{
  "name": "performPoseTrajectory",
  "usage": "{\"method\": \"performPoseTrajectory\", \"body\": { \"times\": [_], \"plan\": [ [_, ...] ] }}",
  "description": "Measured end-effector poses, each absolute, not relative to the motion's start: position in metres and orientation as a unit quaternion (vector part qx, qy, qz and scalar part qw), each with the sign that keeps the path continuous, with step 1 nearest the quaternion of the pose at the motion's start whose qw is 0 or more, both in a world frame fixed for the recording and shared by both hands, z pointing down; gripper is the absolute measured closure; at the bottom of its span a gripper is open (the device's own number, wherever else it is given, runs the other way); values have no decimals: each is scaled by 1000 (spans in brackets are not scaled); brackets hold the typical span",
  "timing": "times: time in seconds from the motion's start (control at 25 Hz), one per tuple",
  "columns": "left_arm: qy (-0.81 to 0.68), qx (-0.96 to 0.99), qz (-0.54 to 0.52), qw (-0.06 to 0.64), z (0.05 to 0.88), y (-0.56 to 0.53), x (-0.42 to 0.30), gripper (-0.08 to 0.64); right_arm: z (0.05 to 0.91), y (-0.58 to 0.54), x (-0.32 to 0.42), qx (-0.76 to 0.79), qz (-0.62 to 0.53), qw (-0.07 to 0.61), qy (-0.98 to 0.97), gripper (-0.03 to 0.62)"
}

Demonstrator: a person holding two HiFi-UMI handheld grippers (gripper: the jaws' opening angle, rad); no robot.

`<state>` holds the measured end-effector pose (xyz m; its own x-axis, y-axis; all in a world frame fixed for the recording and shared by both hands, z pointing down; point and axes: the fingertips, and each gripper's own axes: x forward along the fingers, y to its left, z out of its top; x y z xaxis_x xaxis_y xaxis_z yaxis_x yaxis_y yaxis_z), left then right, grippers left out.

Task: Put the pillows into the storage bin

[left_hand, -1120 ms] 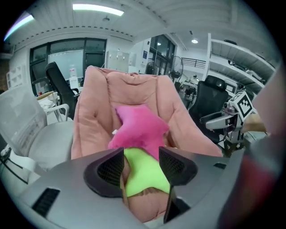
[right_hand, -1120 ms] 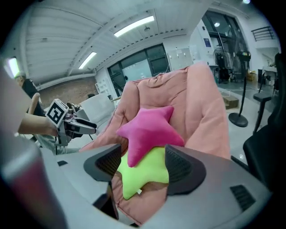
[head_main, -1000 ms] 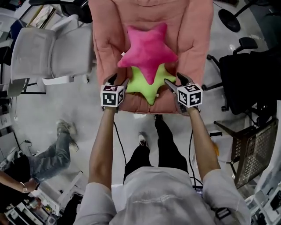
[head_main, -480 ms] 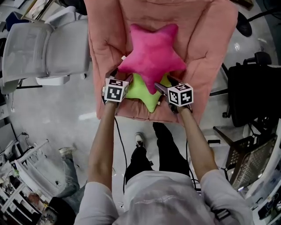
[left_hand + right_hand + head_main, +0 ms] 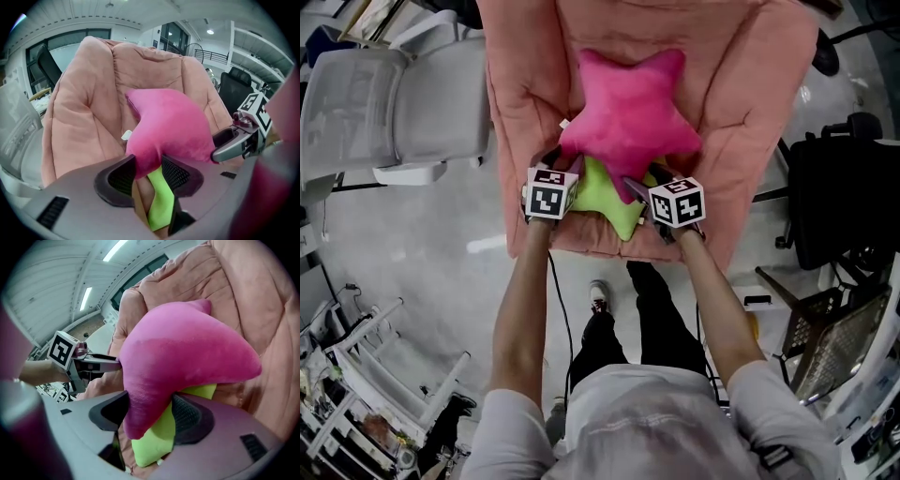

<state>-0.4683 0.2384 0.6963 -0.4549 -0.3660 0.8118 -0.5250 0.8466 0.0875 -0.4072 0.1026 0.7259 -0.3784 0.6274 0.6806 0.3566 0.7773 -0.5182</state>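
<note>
A pink star pillow point(image 5: 628, 112) lies on top of a lime green star pillow point(image 5: 605, 192) on the seat of a salmon armchair point(image 5: 731, 84). My left gripper point(image 5: 556, 161) is at the pink star's lower left arm. In the left gripper view its jaws have just been closing, and its pads point(image 5: 123, 176) press on the pink pillow point(image 5: 168, 126), with the green pillow point(image 5: 161, 201) beneath. My right gripper point(image 5: 642, 180) is at the lower right arm. Its jaws have also been closing, and its pads point(image 5: 190, 416) squeeze the pink arm point(image 5: 183, 357) above the green one point(image 5: 154, 437).
A grey chair point(image 5: 403, 103) stands left of the armchair. A black office chair point(image 5: 853, 187) is at the right, with a wire mesh basket point(image 5: 839, 337) in front of it. Shelving and clutter point(image 5: 356, 394) fill the lower left floor.
Both grippers have come forward and down onto the pink star's lower arms. Their jaws have narrowed around those arms. The right gripper has shifted slightly left in the last half second.
</note>
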Motion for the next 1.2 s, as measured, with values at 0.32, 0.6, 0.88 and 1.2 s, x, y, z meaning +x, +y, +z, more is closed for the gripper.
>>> {"method": "performPoseTrajectory", "body": {
  "times": [0.32, 0.6, 0.88, 1.2],
  "plan": [
    [-870, 287, 73, 395, 637, 232, -458, 466, 650, 102, -404, -293, 162, 397, -854, 330],
    [-885, 316, 77, 333, 565, 222, -431, 482, 566, 89, -384, -281, 165, 334, -884, 348],
    [-870, 390, 82, 289, 502, 197, -369, 483, 506, 72, -307, -232, 145, 296, -915, 351],
    [-820, 496, 93, 269, 470, 110, -276, 489, 479, 3, -186, -135, 171, 280, -935, 354]
  ]
}}
